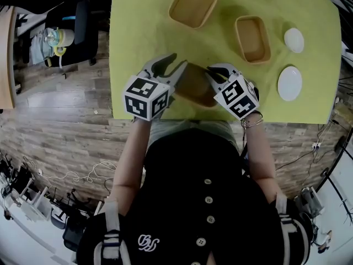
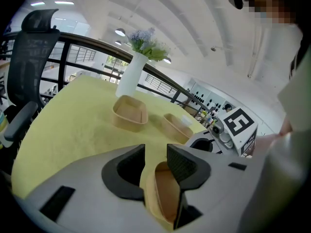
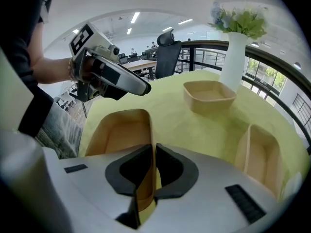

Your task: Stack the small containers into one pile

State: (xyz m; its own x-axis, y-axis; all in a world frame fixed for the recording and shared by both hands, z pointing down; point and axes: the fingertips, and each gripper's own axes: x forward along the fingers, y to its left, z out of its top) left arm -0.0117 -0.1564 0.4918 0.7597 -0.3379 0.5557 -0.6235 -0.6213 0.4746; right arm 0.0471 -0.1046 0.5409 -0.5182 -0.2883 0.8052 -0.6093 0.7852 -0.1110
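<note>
Head view: nothing is yet stacked, the near container (image 1: 194,87) being clamped at its wall by the right gripper (image 1: 214,73) and loosely straddled by the unclenched left gripper (image 1: 170,63), with the far container (image 1: 193,4) and the side container (image 1: 253,38) left standing apart.

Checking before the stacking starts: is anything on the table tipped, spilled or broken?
Nothing stands out. The two far containers sit upright on the table; two white discs lie flat. The right gripper pinches a wall of the near container, and the left gripper straddles its opposite wall, jaws open.
</note>
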